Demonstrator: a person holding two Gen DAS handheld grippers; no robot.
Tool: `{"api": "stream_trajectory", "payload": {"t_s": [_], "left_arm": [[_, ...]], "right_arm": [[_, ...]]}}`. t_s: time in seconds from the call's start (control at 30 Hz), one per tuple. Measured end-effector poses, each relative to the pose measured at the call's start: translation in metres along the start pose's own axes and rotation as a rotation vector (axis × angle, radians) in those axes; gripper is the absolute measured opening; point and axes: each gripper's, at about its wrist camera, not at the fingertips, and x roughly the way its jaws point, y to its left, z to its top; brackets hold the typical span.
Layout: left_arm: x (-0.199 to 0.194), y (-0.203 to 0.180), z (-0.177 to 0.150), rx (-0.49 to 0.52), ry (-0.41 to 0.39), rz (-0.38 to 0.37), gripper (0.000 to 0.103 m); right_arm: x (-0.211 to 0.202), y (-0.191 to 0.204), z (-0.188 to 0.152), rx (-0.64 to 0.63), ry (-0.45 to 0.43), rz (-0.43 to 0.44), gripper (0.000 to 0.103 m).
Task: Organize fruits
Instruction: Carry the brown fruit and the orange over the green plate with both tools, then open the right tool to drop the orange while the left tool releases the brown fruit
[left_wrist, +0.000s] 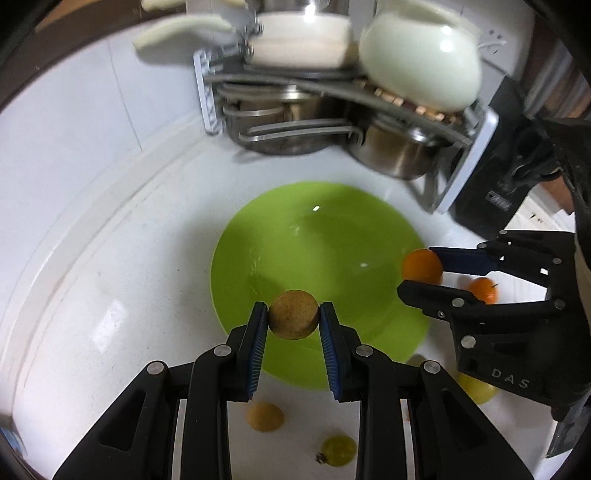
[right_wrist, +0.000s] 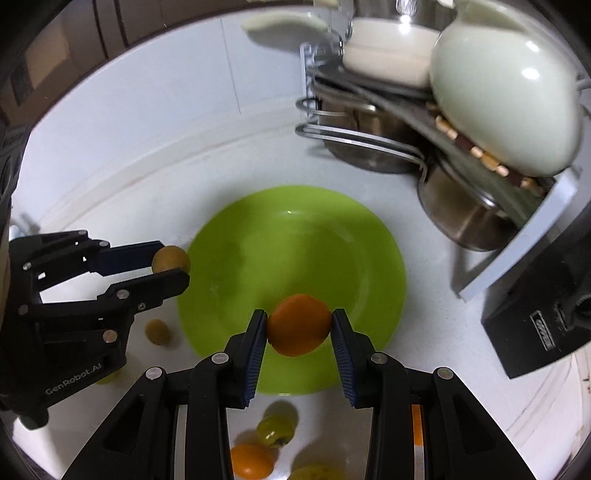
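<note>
Two fruits are held up at once, both over the green plate (left_wrist: 295, 236). The left tool (left_wrist: 293, 319) is clamped on a tan round fruit (left_wrist: 293, 314), pads pressed to both its sides, above the plate's near rim. The right tool (right_wrist: 299, 325) is clamped on an orange fruit (right_wrist: 299, 324), also above the plate's near edge. Plate's inside is bare, w/ shadows of the fruits on it.

Seen from the other side: right tool (left_wrist: 421, 275) comes in at the plate's right rim w/ the orange fruit (left_wrist: 422, 266) betw. its fingers; left tool (right_wrist: 173, 264) comes in at the plate's left rim w/ the tan fruit (right_wrist: 171, 259).

Loose fruit lies on the white bench (left_wrist: 92, 295) near the plate's front edge:
- second tan fruit (left_wrist: 265, 416), just in front of the plate
- yellow-green fruit w/ dark stem (left_wrist: 338, 449), further front
- second orange fruit (left_wrist: 482, 290), right of the plate, behind the right tool's fingers
- yellow fruit (left_wrist: 476, 389), front-right, partly hidden by the right tool

Behind the plate, to its right: a dish rack (left_wrist: 210, 99) w/ steel pots (left_wrist: 397, 151) below and a cream bowl (left_wrist: 421, 59) tilted on top. A black box (right_wrist: 535, 325) stands right of the plate.
</note>
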Motion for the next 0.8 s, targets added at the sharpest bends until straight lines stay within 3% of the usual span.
{"api": "stream_trajectory", "payload": {"t_s": [0.3,0.8], "left_arm": [[0.037,0.002,0.008,0.026,0.101,-0.008,0.029],[0.053,0.002,0.011,0.032,0.129,-0.011,0.029]], "right_arm": [[0.032,-0.01,0.005,0.026,0.08,0.018,0.037],[0.053,-0.018,0.003,0.052,0.111,0.03,0.037]]}}
